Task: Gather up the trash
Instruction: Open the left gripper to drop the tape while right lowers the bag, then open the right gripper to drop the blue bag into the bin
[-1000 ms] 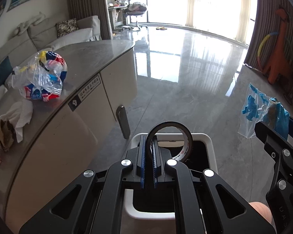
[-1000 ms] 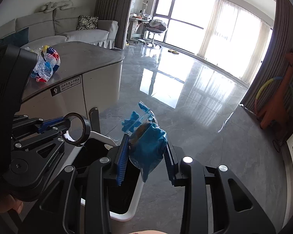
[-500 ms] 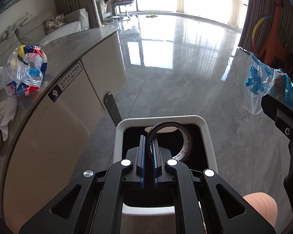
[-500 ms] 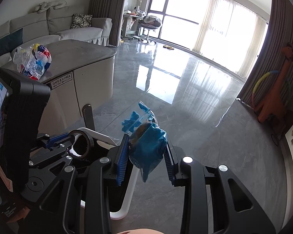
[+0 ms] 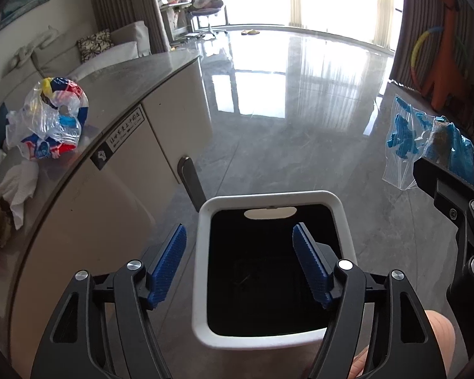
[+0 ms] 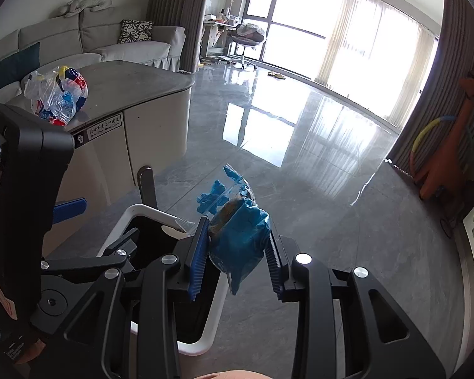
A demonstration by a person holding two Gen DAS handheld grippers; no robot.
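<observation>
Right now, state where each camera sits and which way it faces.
Left wrist: on the left gripper, aimed down into the white bin; jaws opening, nothing between them; a bare knee low right.
Right wrist: on the right gripper, shut on the blue bag, facing floor and windows.
Shared: bin, counter, blue bag.

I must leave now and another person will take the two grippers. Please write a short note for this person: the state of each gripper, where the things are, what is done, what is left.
Left gripper: jaws opening, nothing between them, above the white bin.
Right gripper: shut on the blue bag, beside the bin, not yet dropped.
Done: no trash is visible in the bin's dark inside.
Left: drop the blue bag; then the colourful plastic bag and crumpled paper on the counter.
</observation>
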